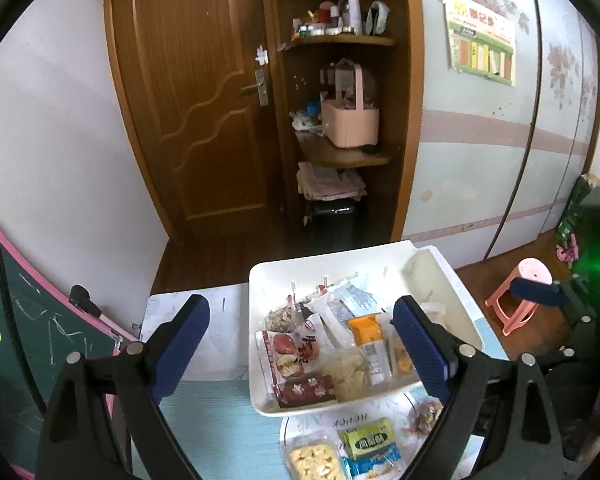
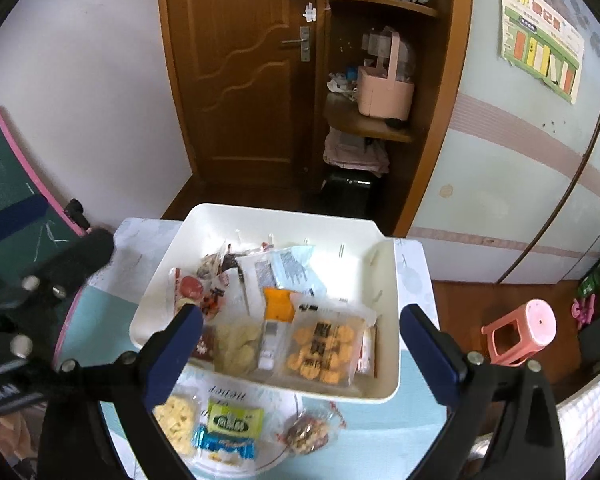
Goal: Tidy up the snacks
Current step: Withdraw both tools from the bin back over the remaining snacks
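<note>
Hovering with both grippers, left (image 1: 300, 340) and right (image 2: 300, 332), spread wide and empty over the bin (image 2: 388, 360), I would next drop one onto the green packet (image 2: 236, 417) on the plate (image 2: 260, 390), pinching its edges squarely.

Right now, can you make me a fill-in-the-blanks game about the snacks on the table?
1. The white bin holding most snacks stands on the ____.
2. The snack pack with the green label lies ____ the bin.
3. Both the left tongs and the right tongs are ____, holding nothing.
4. The stool on the floor is ____.

Missing words: table; outside; open; pink
</note>
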Demonstrator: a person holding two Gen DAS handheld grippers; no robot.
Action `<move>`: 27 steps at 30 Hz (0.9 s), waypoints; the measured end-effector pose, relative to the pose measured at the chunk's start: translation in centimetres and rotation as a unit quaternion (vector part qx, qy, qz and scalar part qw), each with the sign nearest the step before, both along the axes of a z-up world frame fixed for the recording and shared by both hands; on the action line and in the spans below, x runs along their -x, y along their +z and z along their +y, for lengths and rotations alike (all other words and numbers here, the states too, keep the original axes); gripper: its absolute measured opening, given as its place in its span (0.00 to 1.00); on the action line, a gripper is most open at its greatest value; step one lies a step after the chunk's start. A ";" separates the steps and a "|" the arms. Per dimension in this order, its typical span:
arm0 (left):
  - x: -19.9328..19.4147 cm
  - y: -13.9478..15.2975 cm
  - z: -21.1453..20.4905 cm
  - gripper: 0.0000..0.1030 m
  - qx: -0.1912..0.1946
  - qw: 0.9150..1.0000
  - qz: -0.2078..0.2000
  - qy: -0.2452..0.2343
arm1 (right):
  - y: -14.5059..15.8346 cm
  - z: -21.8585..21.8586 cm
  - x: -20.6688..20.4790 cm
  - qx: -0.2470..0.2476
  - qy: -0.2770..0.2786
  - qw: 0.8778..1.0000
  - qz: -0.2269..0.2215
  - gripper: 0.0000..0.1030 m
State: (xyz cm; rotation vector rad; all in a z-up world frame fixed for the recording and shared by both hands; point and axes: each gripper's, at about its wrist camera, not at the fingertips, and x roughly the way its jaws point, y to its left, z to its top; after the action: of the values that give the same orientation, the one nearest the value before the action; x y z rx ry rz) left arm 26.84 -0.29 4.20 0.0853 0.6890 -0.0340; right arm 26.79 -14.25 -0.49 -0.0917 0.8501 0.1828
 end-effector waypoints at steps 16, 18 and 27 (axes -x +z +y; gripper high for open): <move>10.9 3.0 0.4 0.90 -0.016 0.999 -0.028 -0.028 | 3.2 -3.4 8.3 -0.033 -0.023 0.999 -0.014 0.96; 11.9 3.3 0.8 0.90 -0.018 0.999 -0.031 -0.030 | 3.6 -3.8 9.1 -0.034 -0.025 0.999 -0.017 0.96; 14.0 3.7 2.6 0.95 -0.022 0.999 -0.041 -0.021 | 4.5 -5.5 12.1 -0.017 -0.038 0.998 -0.039 0.96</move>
State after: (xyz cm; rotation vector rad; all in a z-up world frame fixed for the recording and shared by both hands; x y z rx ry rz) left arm 12.81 2.36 7.85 0.1423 0.6054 -0.0566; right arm 14.65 -19.79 4.03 -0.0334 0.7717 0.1218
